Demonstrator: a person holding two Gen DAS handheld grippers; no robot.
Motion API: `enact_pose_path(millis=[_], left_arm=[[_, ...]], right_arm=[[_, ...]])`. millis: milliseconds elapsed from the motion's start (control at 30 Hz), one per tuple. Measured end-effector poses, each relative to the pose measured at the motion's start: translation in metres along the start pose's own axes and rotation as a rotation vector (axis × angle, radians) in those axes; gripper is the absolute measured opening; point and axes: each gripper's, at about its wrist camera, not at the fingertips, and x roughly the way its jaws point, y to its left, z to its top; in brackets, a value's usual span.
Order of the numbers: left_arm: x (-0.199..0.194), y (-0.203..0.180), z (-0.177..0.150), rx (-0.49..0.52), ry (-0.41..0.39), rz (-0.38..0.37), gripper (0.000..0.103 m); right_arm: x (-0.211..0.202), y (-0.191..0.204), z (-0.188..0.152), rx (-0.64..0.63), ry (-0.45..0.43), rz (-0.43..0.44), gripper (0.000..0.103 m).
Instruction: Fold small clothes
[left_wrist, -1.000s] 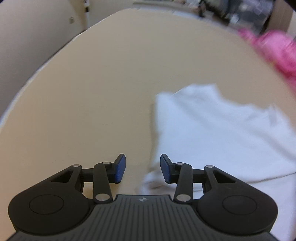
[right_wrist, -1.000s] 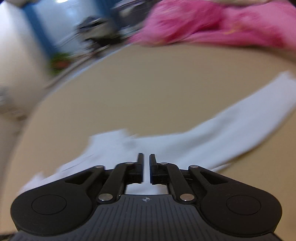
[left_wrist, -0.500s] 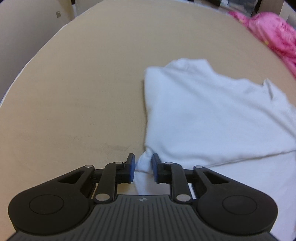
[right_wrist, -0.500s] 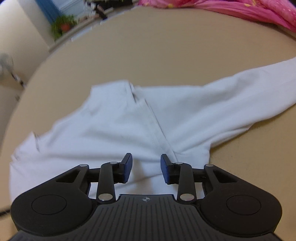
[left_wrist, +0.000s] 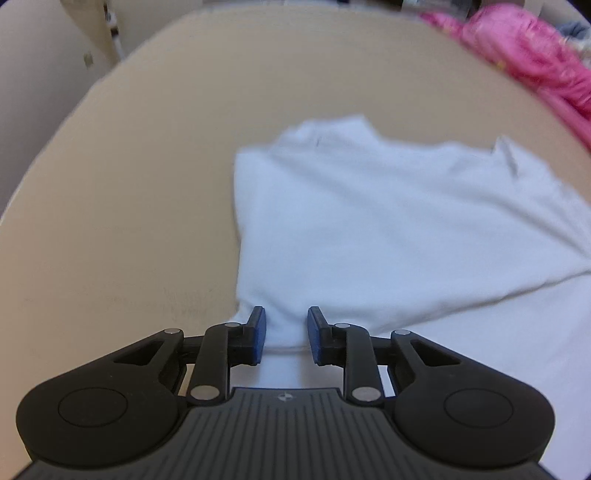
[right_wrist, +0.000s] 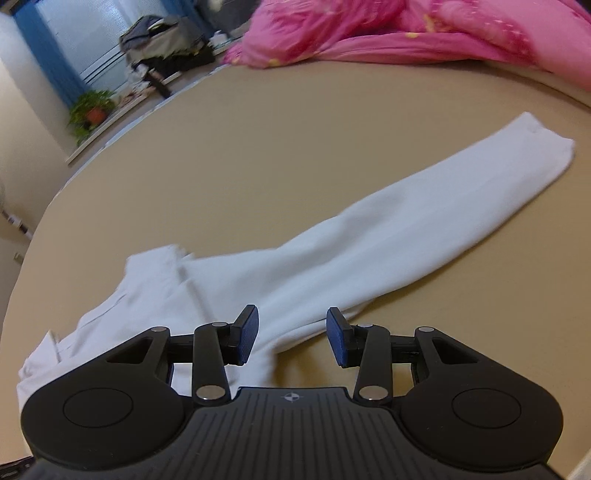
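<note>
A small white long-sleeved top (left_wrist: 388, 229) lies flat on a beige surface (left_wrist: 147, 184). In the left wrist view, my left gripper (left_wrist: 286, 334) hovers over the top's near left corner. Its jaws are closing with a gap still between them, and the white cloth shows in that gap without being pinched. In the right wrist view, one sleeve (right_wrist: 424, 229) stretches out to the upper right. My right gripper (right_wrist: 291, 339) sits where that sleeve meets the body. Its jaws are opening, and a fold of cloth lies between the blue pads (right_wrist: 247, 338) without touching them.
A crumpled pink blanket (right_wrist: 406, 29) lies along the far edge of the surface and shows again as pink bedding (left_wrist: 535, 55). Beyond the surface are a potted plant (right_wrist: 90, 110) and a heap of dark items (right_wrist: 162, 37). Bare beige surface lies left of the top.
The left gripper has slid onto the top's near corner, and its jaws are narrower than a second ago. The right gripper went from shut to open and shifted towards the sleeve.
</note>
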Motion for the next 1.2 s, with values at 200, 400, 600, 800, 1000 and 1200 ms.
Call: enact_pose_path(millis=[200,400,600,800,1000,1200], left_arm=[[0.021,-0.014,-0.006,0.077,0.037,0.008,0.031],[0.021,-0.020,-0.007,0.107,0.023,0.018,0.031],[0.026,-0.023,-0.009,0.122,0.013,0.016,0.031],[0.023,-0.021,-0.010,0.120,0.006,0.009,0.031],[0.022,-0.024,-0.011,0.129,0.001,0.015,0.031],[0.020,-0.023,-0.010,0.123,0.004,0.012,0.031]], right_arm=[[0.014,-0.057,0.023,0.103,-0.055,-0.015,0.043],[0.029,-0.137,0.042,0.275,-0.131,-0.067,0.043],[0.047,-0.220,0.050,0.433,-0.188,-0.103,0.042],[0.064,-0.261,0.063,0.527,-0.262,0.019,0.042],[0.073,-0.283,0.069,0.607,-0.329,0.044,0.040],[0.072,-0.262,0.077,0.557,-0.391,-0.115,0.006]])
